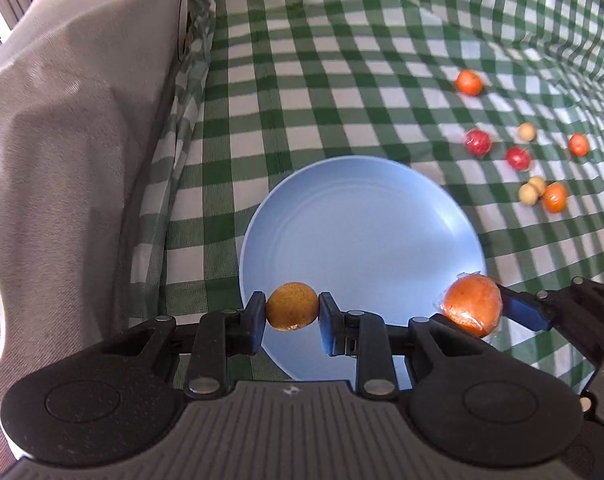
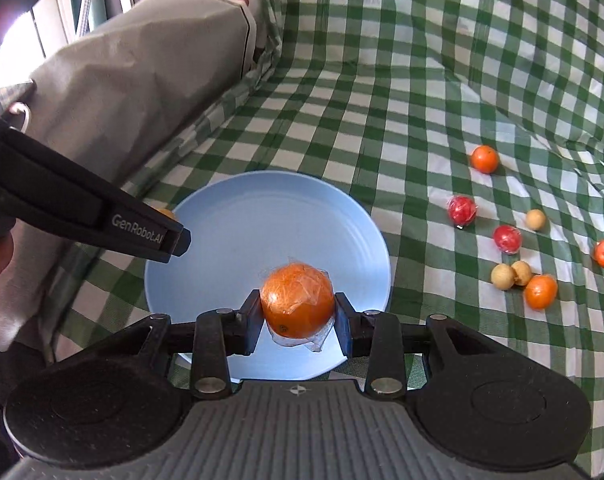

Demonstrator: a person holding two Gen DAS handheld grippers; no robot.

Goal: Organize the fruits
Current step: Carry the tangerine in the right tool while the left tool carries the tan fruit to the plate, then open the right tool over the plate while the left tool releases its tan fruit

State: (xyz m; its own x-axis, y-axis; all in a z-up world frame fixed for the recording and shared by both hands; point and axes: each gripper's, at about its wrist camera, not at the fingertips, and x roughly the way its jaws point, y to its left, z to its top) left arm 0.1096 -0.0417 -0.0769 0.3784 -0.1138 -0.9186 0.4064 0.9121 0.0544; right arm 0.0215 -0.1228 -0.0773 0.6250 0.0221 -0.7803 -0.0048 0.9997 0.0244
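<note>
Only the left wrist view shows the left gripper (image 1: 292, 307) clenched on a rough, tan-brown round fruit (image 1: 292, 306) over the lower left rim of the smooth blue plate (image 1: 362, 220); the right wrist view hides that fruit almost wholly behind the left gripper's black body. There, the right gripper (image 2: 298, 307) grasps a glossy orange (image 2: 298, 300) in crinkled clear wrap at frame centre. Loose fruits (image 2: 506, 239) lie at right on the green checked cloth (image 2: 402, 80).

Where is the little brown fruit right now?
The little brown fruit is pinched in the left gripper, over the blue plate's near-left rim.
</note>
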